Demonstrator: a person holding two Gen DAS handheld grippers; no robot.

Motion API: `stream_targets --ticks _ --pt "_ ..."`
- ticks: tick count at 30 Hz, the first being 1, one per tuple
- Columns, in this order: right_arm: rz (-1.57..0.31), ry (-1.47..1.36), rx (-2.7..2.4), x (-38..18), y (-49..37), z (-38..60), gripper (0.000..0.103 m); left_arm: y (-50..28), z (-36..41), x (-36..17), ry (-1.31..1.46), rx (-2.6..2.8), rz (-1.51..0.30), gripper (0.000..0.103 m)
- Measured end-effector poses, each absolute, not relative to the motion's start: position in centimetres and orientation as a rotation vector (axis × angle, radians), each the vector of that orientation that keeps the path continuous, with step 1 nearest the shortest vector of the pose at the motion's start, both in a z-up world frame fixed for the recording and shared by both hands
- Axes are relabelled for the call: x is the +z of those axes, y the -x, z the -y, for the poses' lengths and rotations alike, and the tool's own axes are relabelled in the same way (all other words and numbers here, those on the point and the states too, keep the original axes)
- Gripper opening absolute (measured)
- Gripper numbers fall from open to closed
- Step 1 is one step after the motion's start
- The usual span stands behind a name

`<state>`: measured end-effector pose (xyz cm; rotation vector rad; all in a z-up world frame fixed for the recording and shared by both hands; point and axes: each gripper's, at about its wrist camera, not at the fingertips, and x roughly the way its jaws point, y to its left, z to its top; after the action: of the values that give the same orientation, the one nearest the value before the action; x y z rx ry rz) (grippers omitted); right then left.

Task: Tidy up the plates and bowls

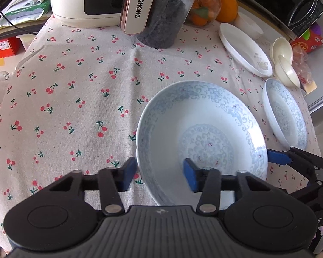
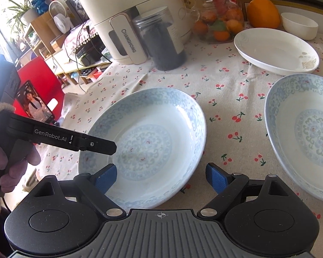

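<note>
A wide blue-patterned plate [image 1: 200, 133] [image 2: 148, 142] lies on the cherry-print tablecloth [image 1: 75, 99]. My left gripper [image 1: 159, 176] [image 2: 105, 148] straddles its left rim, one blue pad outside and one inside, with a gap between pads and rim. My right gripper [image 2: 161, 180] [image 1: 277, 157] stands open over the plate's opposite rim, not touching it. A second blue-patterned plate [image 1: 288, 116] [image 2: 308, 133] lies to the right. Behind it are a white plate [image 1: 243, 47] [image 2: 275, 49], a white bowl [image 2: 299, 24] and two small cream bowls [image 1: 286, 64].
A cream air fryer [image 1: 86, 0] [image 2: 122, 10], a jar of dark contents [image 1: 165, 17] [image 2: 161, 43] and a glass jar of oranges [image 2: 219, 21] line the back. A person's hand [image 2: 17, 157] holds the left gripper beyond the table's left edge.
</note>
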<state>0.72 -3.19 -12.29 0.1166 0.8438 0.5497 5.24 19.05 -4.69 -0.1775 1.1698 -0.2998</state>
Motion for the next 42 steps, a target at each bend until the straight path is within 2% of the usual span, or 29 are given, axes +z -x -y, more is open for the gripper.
stream_targets --ticks 7,9,12,24,42 --pt "-0.818 -0.096 0.505 -12.1 -0.4 3.2 0.063 -5.1 -19.0 -4.6 0.153 -0.28 -1.154 0.028" --pt "-0.813 -0.085 0.484 -12.0 -0.4 3.3 0.051 -5.1 -19.0 -4.6 0.145 -0.275 -1.151 0.026" --pt "-0.808 -0.088 0.459 -12.0 -0.7 3.9 0.037 -5.0 -18.8 -4.5 0.131 -0.276 -1.14 0.025" --pt "-0.741 -0.09 0.422 -10.7 -0.8 5.0 0.032 -5.1 -17.8 -3.4 0.123 -0.306 -1.05 0.027" --pt "-0.666 -0.125 0.379 -8.7 -0.9 8.0 0.032 -5.3 -15.1 -1.8 0.108 -0.354 -0.926 0.026"
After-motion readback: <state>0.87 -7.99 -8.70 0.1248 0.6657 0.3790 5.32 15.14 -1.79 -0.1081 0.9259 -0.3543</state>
